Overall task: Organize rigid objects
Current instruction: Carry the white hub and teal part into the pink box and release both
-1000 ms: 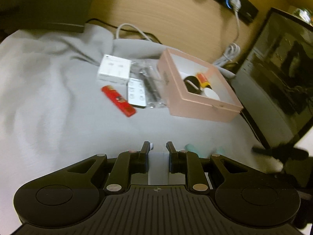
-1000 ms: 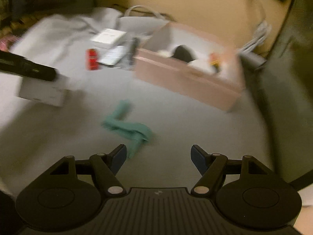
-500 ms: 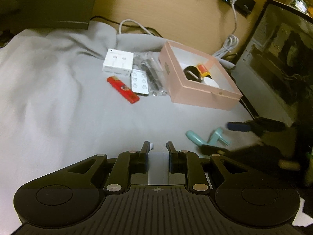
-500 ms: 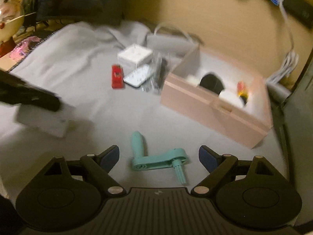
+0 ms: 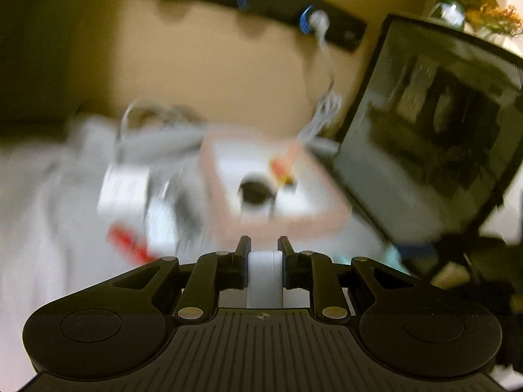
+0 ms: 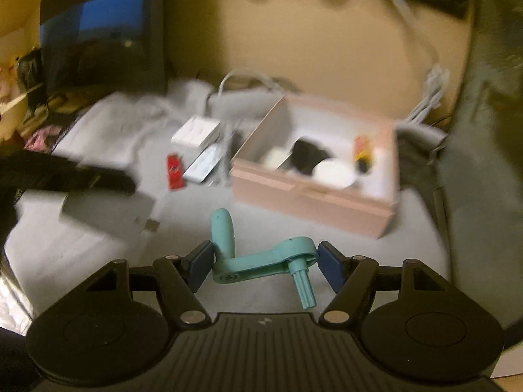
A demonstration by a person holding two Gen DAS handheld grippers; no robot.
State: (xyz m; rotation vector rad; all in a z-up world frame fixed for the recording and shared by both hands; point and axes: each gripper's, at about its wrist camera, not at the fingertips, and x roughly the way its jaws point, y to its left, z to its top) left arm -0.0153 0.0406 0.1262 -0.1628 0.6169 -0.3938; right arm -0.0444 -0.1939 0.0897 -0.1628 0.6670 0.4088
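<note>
My left gripper [image 5: 264, 245] is shut on a white box [image 5: 264, 274], held above the grey cloth; it also shows in the right wrist view [image 6: 108, 209]. My right gripper [image 6: 261, 258] has its blue pads on either side of a teal crank handle [image 6: 261, 258], touching its ends. A pink open box [image 6: 313, 176] holds a black item, a white round item and a red-yellow item; it also shows blurred in the left wrist view [image 5: 271, 189].
A white carton [image 6: 196, 130], a red pack [image 6: 175, 171] and a white remote [image 6: 204, 163] lie left of the pink box. A dark monitor [image 5: 431, 137] stands at the right. White cables [image 6: 425, 104] hang by the wall behind.
The left gripper, still holding the white box, has moved toward the pink box with strong blur. The right gripper has closed in around the teal crank handle.
</note>
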